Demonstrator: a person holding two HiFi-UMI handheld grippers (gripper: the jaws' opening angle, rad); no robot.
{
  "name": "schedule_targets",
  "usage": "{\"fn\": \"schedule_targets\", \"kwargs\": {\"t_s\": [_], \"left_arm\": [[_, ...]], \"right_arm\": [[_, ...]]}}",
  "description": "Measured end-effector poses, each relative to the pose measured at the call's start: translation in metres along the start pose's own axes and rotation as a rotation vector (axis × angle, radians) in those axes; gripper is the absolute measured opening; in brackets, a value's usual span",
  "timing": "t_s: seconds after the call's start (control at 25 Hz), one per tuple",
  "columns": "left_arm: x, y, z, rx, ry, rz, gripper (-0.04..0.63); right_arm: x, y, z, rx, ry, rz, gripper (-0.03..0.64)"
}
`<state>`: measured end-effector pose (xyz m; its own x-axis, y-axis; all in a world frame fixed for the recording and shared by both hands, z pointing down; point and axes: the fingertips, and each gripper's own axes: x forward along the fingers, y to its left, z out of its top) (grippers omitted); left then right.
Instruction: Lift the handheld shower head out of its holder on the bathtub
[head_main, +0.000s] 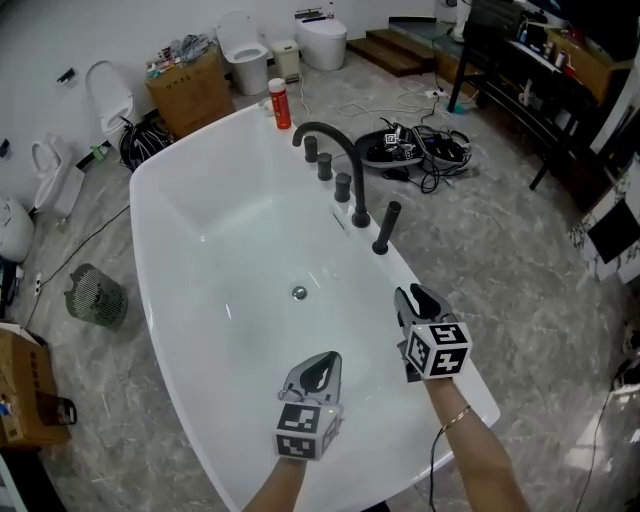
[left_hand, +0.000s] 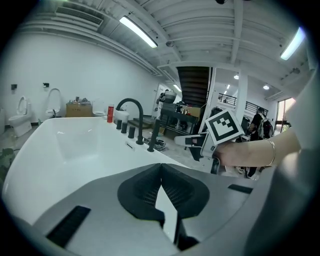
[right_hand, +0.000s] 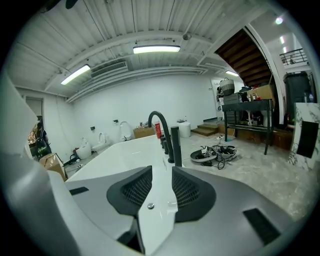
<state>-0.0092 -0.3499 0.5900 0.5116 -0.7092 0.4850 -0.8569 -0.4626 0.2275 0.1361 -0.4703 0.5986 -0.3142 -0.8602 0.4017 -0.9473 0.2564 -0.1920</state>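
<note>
The handheld shower head (head_main: 386, 228) is a slim black cylinder standing upright in its holder on the right rim of the white bathtub (head_main: 190, 180), just nearer than the curved black spout (head_main: 335, 145). My right gripper (head_main: 412, 292) hovers over the rim, short of the shower head, its jaws apart with nothing between them. In the right gripper view the shower head (right_hand: 176, 145) stands straight ahead beyond the gripper (right_hand: 161, 169). My left gripper (head_main: 325, 358) hangs over the tub's near end. In its own view the left gripper (left_hand: 161, 166) has its tips touching, and the shower head (left_hand: 154, 135) is ahead.
Black tap knobs (head_main: 325, 165) line the rim behind the spout, and a red bottle (head_main: 281, 103) stands at the far corner. A drain (head_main: 299, 293) sits in the tub floor. Cables and a bowl (head_main: 415, 150) lie on the floor at right. A cardboard box (head_main: 190, 92) and toilets (head_main: 243, 50) stand behind.
</note>
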Motion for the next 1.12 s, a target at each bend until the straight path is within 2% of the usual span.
{"fn": "schedule_targets", "kwargs": {"t_s": [0.48,0.64,1.12], "left_arm": [[0.099,0.043,-0.015,-0.024,-0.006,-0.004,0.020],[0.121,0.052,-0.019,-0.027,0.028,-0.014,0.020],[0.172,0.073,-0.009,-0.043,0.017,-0.034,0.020]], "right_arm": [[0.135,-0.051,-0.042,-0.109,0.071,-0.029,0.169],[0.167,-0.059,-0.047,-0.145,0.094,-0.032,0.177],[0.237,-0.077,-0.059,-0.175,0.143,-0.085,0.212]]}}
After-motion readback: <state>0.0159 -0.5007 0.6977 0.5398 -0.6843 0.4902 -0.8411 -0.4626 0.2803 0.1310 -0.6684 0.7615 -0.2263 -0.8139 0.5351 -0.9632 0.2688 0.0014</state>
